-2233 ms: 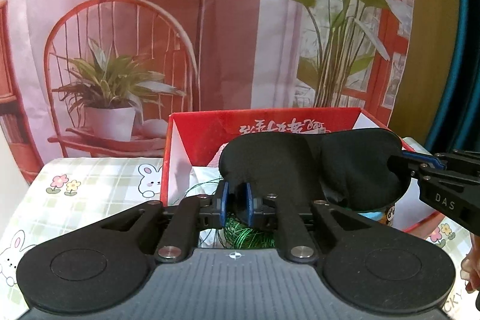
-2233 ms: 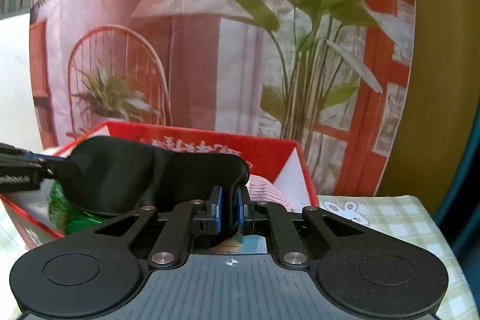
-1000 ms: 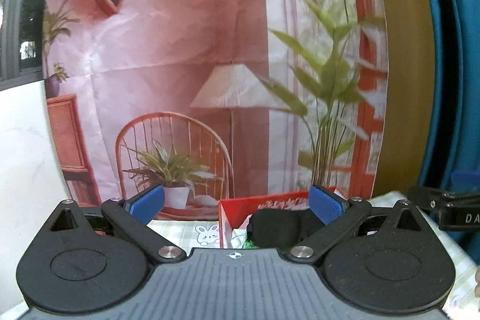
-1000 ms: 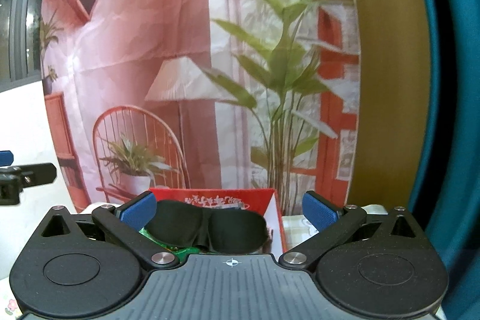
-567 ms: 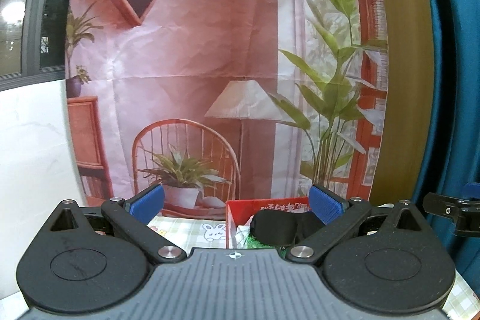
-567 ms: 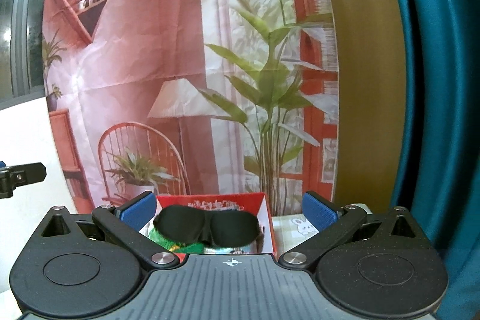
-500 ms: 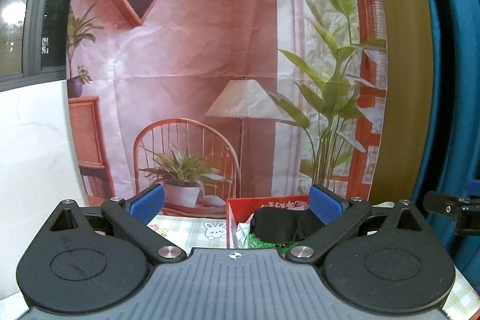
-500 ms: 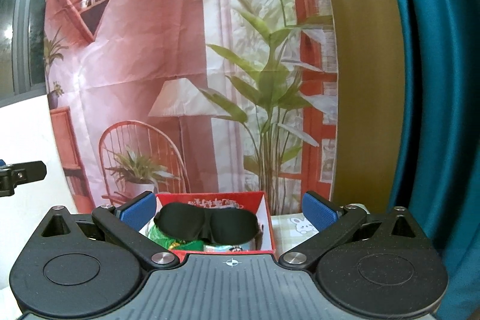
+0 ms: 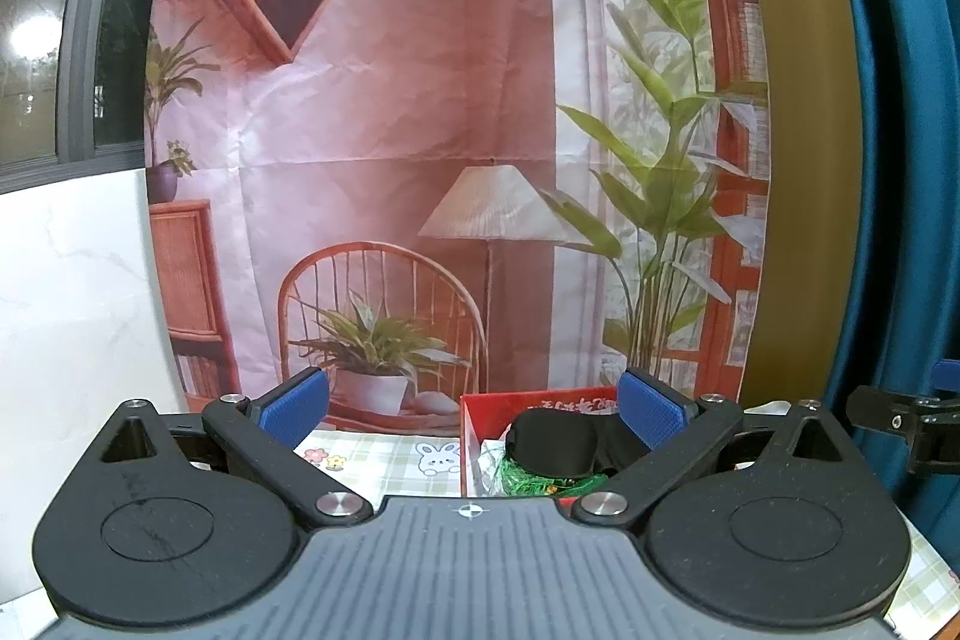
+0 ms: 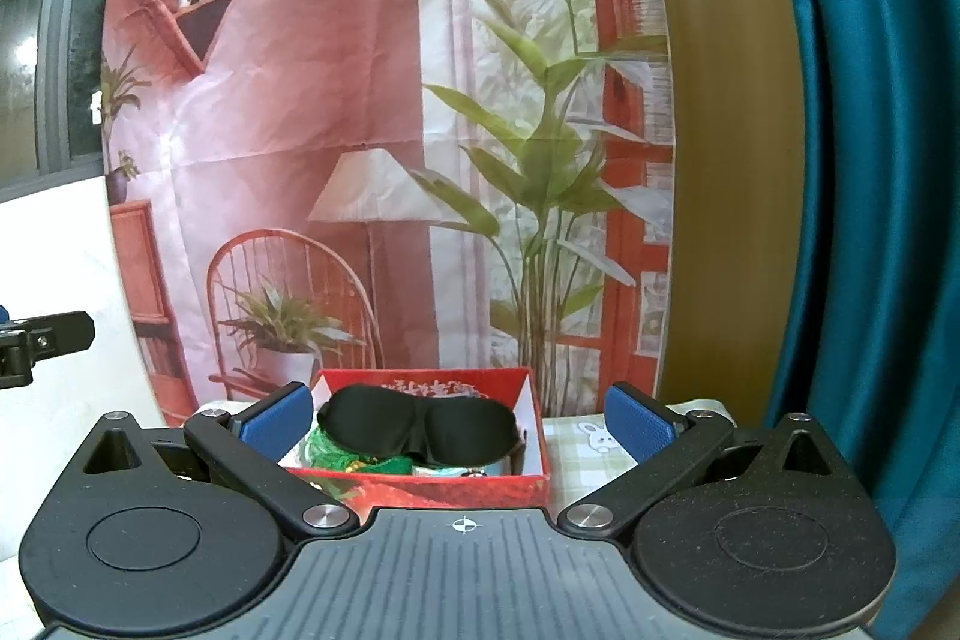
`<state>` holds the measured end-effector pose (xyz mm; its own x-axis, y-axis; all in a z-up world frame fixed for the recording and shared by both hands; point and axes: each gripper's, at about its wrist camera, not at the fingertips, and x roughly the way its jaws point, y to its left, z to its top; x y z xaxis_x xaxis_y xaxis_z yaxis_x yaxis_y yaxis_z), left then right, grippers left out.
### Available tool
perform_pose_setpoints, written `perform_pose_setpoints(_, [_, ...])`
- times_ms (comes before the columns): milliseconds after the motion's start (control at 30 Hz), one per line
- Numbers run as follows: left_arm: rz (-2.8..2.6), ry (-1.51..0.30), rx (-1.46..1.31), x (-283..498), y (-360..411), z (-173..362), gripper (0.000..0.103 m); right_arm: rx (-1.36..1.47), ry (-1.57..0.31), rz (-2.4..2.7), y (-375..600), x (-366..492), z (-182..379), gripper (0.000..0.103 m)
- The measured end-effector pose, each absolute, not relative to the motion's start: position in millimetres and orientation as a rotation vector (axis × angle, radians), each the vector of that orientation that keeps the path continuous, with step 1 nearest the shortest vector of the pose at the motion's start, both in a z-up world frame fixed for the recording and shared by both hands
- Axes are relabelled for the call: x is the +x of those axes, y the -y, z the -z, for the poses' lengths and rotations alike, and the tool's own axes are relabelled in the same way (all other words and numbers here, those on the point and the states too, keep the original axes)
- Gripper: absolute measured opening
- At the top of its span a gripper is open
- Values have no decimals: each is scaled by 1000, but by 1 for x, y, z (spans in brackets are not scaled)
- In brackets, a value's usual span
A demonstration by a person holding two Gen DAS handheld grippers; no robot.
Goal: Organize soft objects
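Note:
A black eye mask (image 10: 420,427) lies on top of the other soft items in a red box (image 10: 456,487); it also shows in the left wrist view (image 9: 561,445), in the same box (image 9: 528,400). A green mesh item (image 10: 327,451) sits under the mask, also seen from the left (image 9: 528,478). My left gripper (image 9: 474,409) is open and empty, held back from the box. My right gripper (image 10: 459,415) is open and empty, also back from the box.
The box stands on a checked tablecloth with rabbit prints (image 9: 396,457). A printed backdrop of a chair, lamp and plants (image 9: 456,220) hangs behind. A teal curtain (image 10: 870,220) is at the right. A white wall (image 9: 72,310) is at the left.
Both grippers let go of the eye mask, opened and pulled back and up from the box. The mask now rests in the box.

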<state>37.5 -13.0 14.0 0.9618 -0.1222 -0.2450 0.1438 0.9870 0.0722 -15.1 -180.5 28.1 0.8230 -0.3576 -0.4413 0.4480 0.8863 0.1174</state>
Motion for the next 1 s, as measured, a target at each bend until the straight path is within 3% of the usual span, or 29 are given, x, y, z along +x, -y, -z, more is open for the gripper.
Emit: perform_pose_setpoints(1000, [122, -256, 67, 35, 5, -12, 103, 235, -427, 424, 183, -19, -25, 103])
